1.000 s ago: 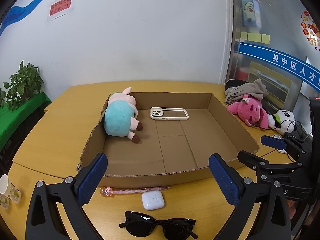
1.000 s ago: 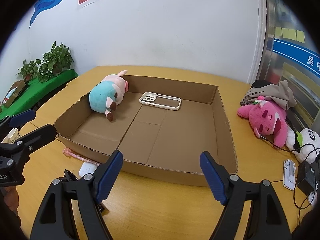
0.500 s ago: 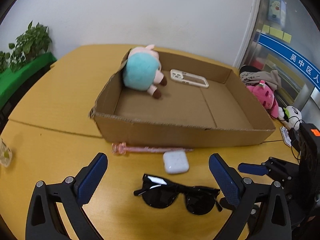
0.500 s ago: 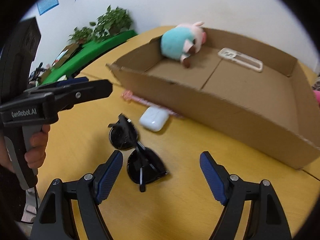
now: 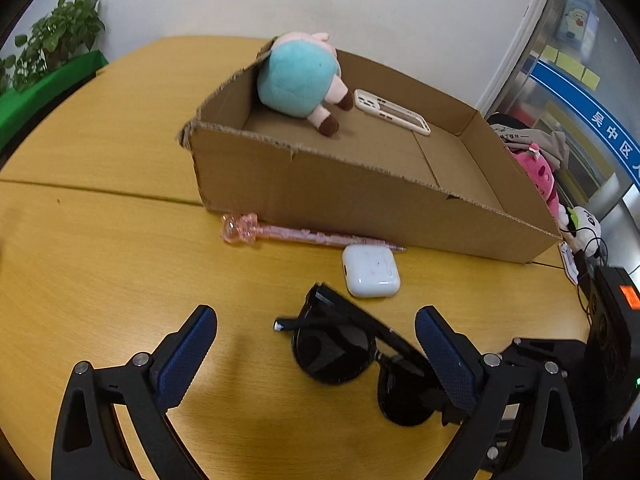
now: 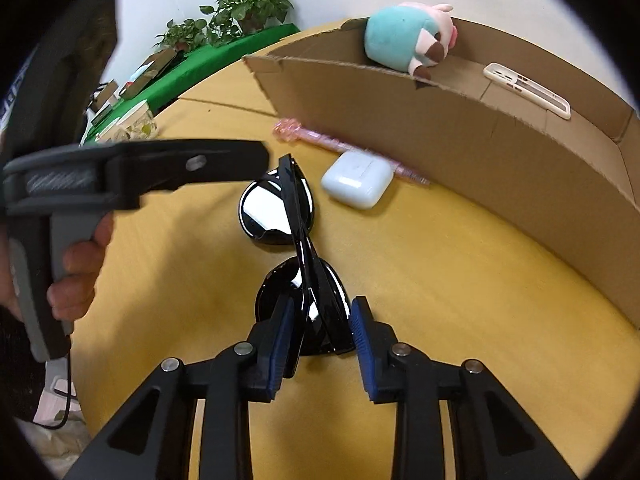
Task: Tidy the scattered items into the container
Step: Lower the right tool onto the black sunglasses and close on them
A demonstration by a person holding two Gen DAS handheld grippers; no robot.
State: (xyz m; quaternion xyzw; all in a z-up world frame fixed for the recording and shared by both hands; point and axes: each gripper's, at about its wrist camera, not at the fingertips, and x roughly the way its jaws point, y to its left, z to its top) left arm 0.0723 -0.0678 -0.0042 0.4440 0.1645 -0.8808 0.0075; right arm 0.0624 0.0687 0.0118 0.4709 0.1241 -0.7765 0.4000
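Observation:
Black sunglasses [image 5: 344,352] [image 6: 292,232] lie folded on the yellow table in front of the cardboard box [image 5: 360,200] [image 6: 480,136]. My right gripper [image 6: 320,332] has its jaws closed in around the near lens of the sunglasses, pads at both sides. My left gripper [image 5: 316,356] is open and empty, hovering just left of the sunglasses. A white earbud case [image 5: 370,270] [image 6: 356,178] and a pink pen [image 5: 280,234] [image 6: 320,140] lie against the box's front wall. Inside the box are a teal and pink plush [image 5: 300,76] and a white phone case [image 5: 392,110].
A pink plush [image 5: 540,172], a panda toy [image 5: 584,224] and cables lie on the table right of the box. Potted plants [image 6: 248,8] stand on a green surface beyond the table's left edge. A paper cup [image 6: 136,120] stands at the far left.
Both grippers dropped low toward the table in front of the box. My right gripper moved onto the sunglasses and narrowed its jaws around the near lens. The left gripper stayed open.

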